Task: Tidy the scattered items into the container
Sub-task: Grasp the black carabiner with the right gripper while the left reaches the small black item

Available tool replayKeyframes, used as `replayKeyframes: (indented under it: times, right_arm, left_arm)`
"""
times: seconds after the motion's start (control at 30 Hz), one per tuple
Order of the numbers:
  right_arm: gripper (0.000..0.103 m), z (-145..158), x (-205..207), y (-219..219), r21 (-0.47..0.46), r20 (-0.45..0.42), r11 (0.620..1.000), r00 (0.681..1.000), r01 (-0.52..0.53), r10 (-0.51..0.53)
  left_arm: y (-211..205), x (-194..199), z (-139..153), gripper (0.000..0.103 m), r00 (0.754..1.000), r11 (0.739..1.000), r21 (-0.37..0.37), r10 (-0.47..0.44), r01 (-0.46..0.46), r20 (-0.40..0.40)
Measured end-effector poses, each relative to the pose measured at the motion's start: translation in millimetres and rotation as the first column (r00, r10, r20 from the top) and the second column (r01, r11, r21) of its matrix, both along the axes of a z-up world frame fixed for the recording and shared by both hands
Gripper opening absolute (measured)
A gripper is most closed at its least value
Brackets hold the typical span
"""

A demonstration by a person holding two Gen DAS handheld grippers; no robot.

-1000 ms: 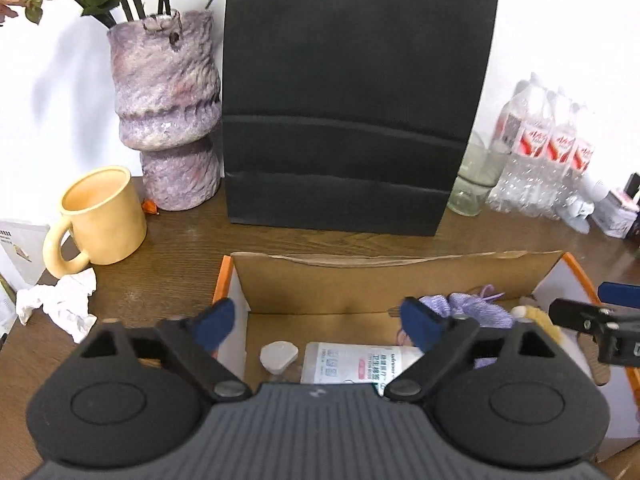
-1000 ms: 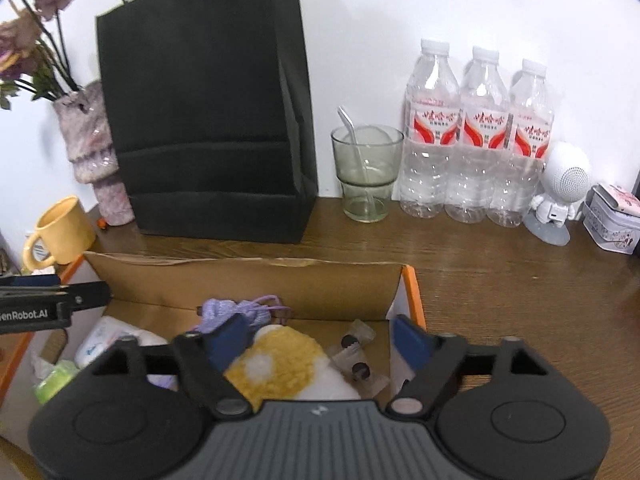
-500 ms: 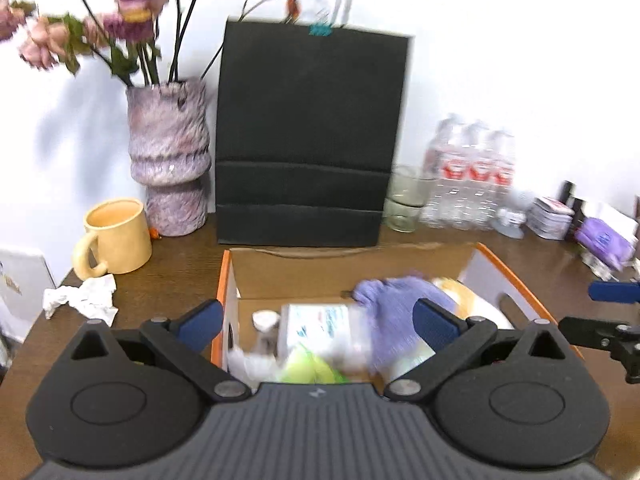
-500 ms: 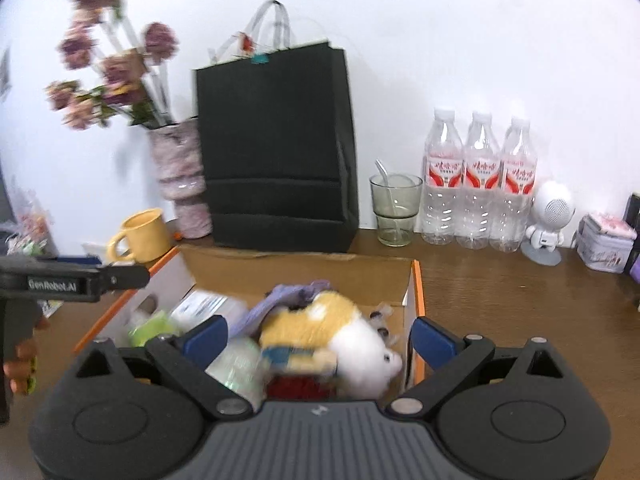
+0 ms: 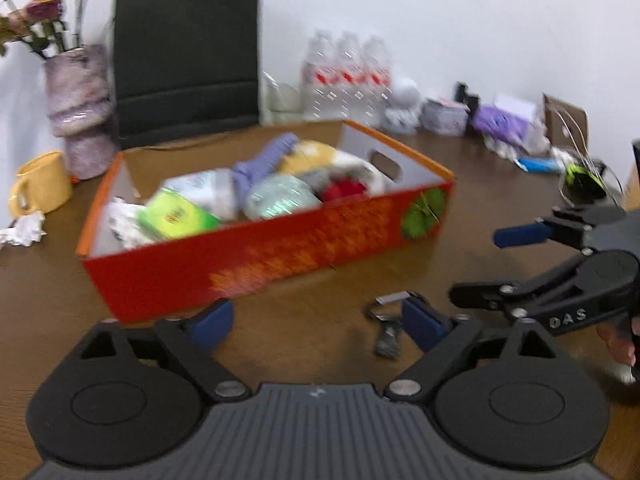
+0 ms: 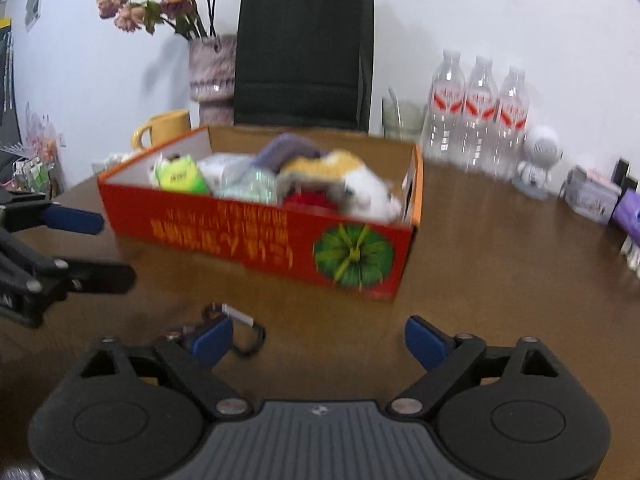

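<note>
A red cardboard box (image 5: 256, 256) (image 6: 256, 240) with an orange rim stands on the brown table, holding a yellow-white plush toy (image 6: 340, 168), a purple cloth (image 5: 264, 156), a green pack (image 5: 176, 216) and other items. A small metal carabiner keyring (image 5: 386, 324) (image 6: 240, 328) lies on the table in front of the box. My left gripper (image 5: 316, 322) is open and empty, its right fingertip beside the keyring. My right gripper (image 6: 318, 338) is open and empty, its left fingertip over the keyring.
Behind the box stand a black paper bag (image 6: 300, 56), a vase of dried flowers (image 6: 212, 76), a yellow mug (image 5: 38, 184), three water bottles (image 6: 476, 108), a glass (image 6: 402, 118) and a white robot figure (image 6: 538, 160). Crumpled paper (image 5: 22, 230) lies left. Small clutter lines the right edge.
Both grippers have pulled back from over the box to the table in front of it. The box's red front wall and the keyring have come into view.
</note>
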State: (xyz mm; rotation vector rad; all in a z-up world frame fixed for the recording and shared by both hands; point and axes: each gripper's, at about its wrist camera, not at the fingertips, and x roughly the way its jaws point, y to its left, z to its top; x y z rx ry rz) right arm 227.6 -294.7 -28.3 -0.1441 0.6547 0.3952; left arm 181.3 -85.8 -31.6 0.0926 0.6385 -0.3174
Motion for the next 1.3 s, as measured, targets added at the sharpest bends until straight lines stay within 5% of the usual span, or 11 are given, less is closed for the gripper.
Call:
replayKeyframes:
  times: [0.27, 0.53, 0.87, 1.07, 1.2, 1.3]
  right_arm:
    - [0.082, -9, -6, -6, -0.012, 0.015, 1.000, 1.000, -0.005, 0.006]
    - [0.081, -13, -4, -5, -0.003, 0.016, 1.000, 1.000, -0.026, 0.026]
    - [0.077, -16, 2, 25, -0.018, 0.005, 0.993, 0.993, -0.118, 0.119]
    - [0.060, -19, 10, 44, -0.018, -0.016, 0.987, 0.987, -0.161, 0.161]
    - [0.035, -18, 11, 46, 0.015, -0.032, 0.982, 0.982, -0.186, 0.186]
    - [0.031, -17, 9, 47, 0.011, -0.037, 0.982, 0.982, -0.186, 0.186]
  left_arm:
    - [-25, 6, -22, 0.066, 0.997, 0.998, 0.021, -0.051, 0.053, -0.059]
    - [-32, 8, -31, 0.016, 0.993, 0.995, 0.018, -0.095, 0.096, -0.069]
    - [2, 0, -32, 0.016, 0.999, 1.000, 0.016, -0.009, 0.010, -0.042]
    - [22, -2, -32, 0.016, 0.999, 0.999, 0.020, 0.035, -0.034, -0.028]
    - [25, -3, -31, 0.016, 0.999, 0.999, 0.019, 0.039, -0.038, -0.026]
    - [23, -3, -32, 0.016, 0.999, 0.999, 0.028, 0.037, -0.036, -0.020]
